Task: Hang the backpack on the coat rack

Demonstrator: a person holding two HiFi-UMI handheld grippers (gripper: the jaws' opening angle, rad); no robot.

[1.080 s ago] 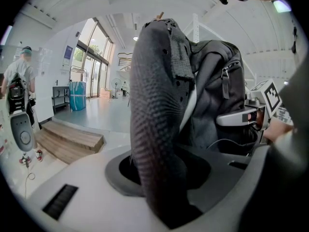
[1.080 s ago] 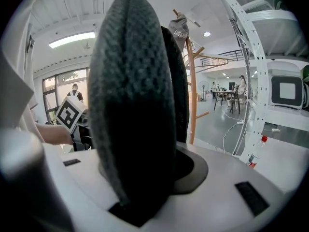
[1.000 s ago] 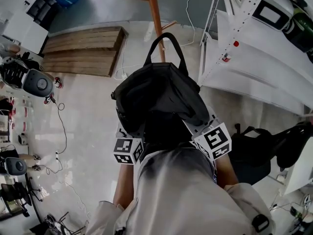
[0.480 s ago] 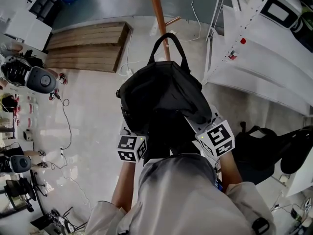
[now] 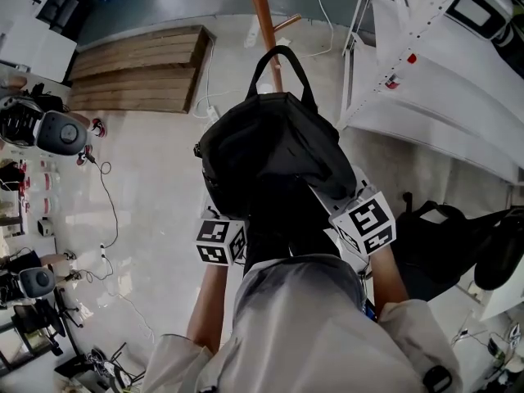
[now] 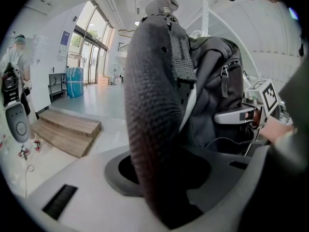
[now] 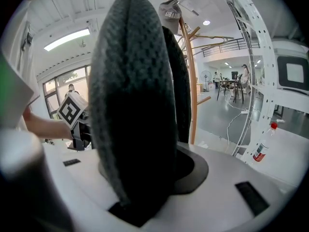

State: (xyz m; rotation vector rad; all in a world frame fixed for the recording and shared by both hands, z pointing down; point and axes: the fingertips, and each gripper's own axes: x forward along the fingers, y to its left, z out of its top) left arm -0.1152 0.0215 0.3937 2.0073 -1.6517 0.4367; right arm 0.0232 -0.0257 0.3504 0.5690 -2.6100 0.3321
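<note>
I had left tool (image 5: 223,234) and right tool (image 5: 360,219) each clamped on a shoulder strap (image 6: 154,105); backpack (image 5: 270,154) hung off the floor, near the coat rack (image 5: 264,23)

The floor (image 5: 155,178) is pale and glossy, turning grey-blue toward the top of the head view. A low wooden platform (image 5: 135,70) of planks lies on it at upper left, a white cable (image 5: 206,76) trailing by its right edge. A thin black cable (image 5: 106,199) snakes across the pale part at left. The coat rack (image 5: 264,23) pole rises beyond, its foot hidden. A black bag (image 5: 430,248) sits on the floor at right
</note>
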